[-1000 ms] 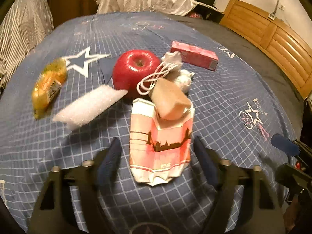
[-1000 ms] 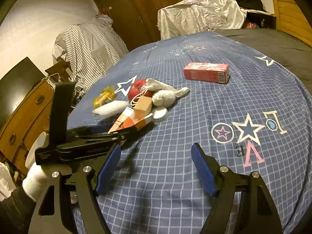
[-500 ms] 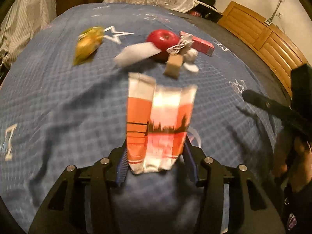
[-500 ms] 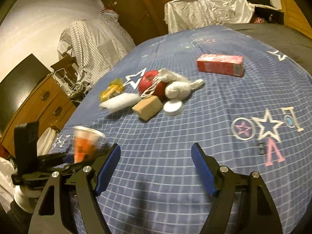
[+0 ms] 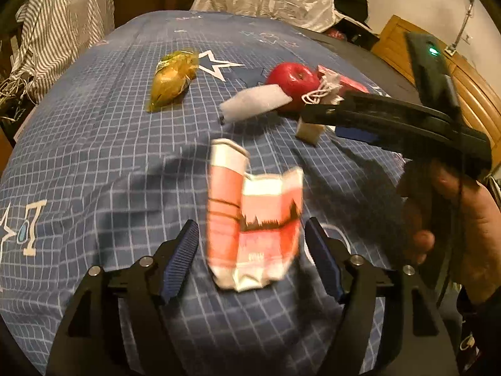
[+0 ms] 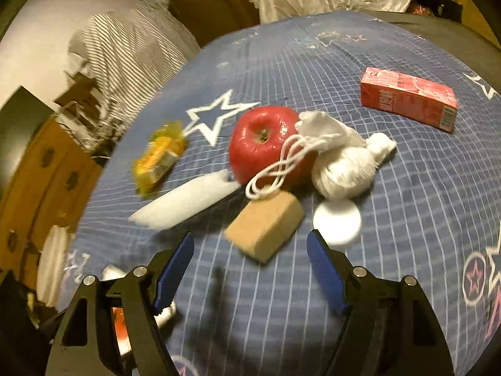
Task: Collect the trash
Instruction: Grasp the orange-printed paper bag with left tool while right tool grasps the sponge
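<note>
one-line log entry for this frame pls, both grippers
left gripper: open, crushed orange-and-white paper cup between fingers, no contact visible | right gripper: open, nothing held, facing tan foam block | red apple untouched

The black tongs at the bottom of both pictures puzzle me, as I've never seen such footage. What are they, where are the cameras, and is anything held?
They are two hand-held grippers, one per hand, each carrying a camera looking along its fingers. One picture is from the left gripper, the other from the right gripper. On the blue bedspread lie an apple, pink carton, white pouch, tan block, white disc, foam strip and yellow wrapper. Both grippers are open; a crushed paper cup sits between the left one's fingers, ungripped, though blurred.
</note>
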Demonstrator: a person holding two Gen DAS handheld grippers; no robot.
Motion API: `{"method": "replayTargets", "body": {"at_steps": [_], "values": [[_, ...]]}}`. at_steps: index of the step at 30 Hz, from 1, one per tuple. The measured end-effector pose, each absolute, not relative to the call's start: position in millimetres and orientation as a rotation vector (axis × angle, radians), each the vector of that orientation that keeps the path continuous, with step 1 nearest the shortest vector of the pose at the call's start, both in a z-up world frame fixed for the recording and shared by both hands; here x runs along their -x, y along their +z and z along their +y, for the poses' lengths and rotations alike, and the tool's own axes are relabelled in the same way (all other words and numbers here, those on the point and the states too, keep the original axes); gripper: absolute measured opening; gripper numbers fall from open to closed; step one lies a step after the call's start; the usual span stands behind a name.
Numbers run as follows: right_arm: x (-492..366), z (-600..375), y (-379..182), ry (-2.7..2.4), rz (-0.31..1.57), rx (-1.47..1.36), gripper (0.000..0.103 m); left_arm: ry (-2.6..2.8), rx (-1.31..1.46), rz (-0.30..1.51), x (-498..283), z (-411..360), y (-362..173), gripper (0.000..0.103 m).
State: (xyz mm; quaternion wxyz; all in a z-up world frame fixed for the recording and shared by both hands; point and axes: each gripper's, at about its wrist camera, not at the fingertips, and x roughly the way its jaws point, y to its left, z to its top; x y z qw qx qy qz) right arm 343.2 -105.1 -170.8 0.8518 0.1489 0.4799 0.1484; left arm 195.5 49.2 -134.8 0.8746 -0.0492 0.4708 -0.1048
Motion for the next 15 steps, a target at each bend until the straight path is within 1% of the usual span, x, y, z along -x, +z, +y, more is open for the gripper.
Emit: {"method": "replayTargets", "body": {"at_steps": [3, 4, 5, 6, 7, 9, 10, 11, 12, 14, 15], "values": [[-354.0, -97.1, -178.8, 0.290, 1.029, -0.286, 0.075, -0.191, 0.080, 0.992, -205.8, 43.4, -137.9, 0.069], [-356.2, -94.3, -181.9, 0.282, 1.036, -0.273, 0.072, -0.182, 0.067, 0.992, -207.1, 42.1, -139.8, 0.069], [-356.0, -95.2, -184.9, 0.276, 1.039, -0.265, 0.063, -0.174, 0.044, 0.991, -209.8, 37.8, -142.0, 0.069], [-356.5, -95.6, -188.0, 0.265, 1.041, -0.252, 0.060, -0.168, 0.027, 0.989, -208.2, 35.9, -143.2, 0.069], [-356.0, -97.0, -190.0, 0.256, 1.037, -0.241, 0.053, -0.156, 0.000, 0.989, -209.7, 31.9, -145.7, 0.069], [-354.8, -101.2, -192.4, 0.260, 1.025, -0.233, 0.047, -0.146, -0.032, 0.982, -210.0, 26.9, -148.3, 0.068], [-352.8, -104.2, -192.3, 0.264, 1.015, -0.231, 0.043, -0.142, -0.038, 0.977, -209.0, 27.0, -148.5, 0.063], [-349.8, -107.3, -190.8, 0.261, 1.001, -0.226, 0.042, -0.138, -0.033, 0.970, -208.9, 27.5, -148.2, 0.055], [-347.6, -109.8, -190.1, 0.262, 0.992, -0.229, 0.041, -0.133, -0.028, 0.965, -208.6, 29.5, -147.4, 0.050], [-340.7, -116.1, -187.0, 0.274, 0.970, -0.238, 0.038, -0.136, -0.005, 0.954, -207.7, 33.0, -144.8, 0.043], [-336.5, -118.3, -185.4, 0.280, 0.960, -0.234, 0.038, -0.140, 0.003, 0.948, -204.5, 34.9, -143.3, 0.041]]}}
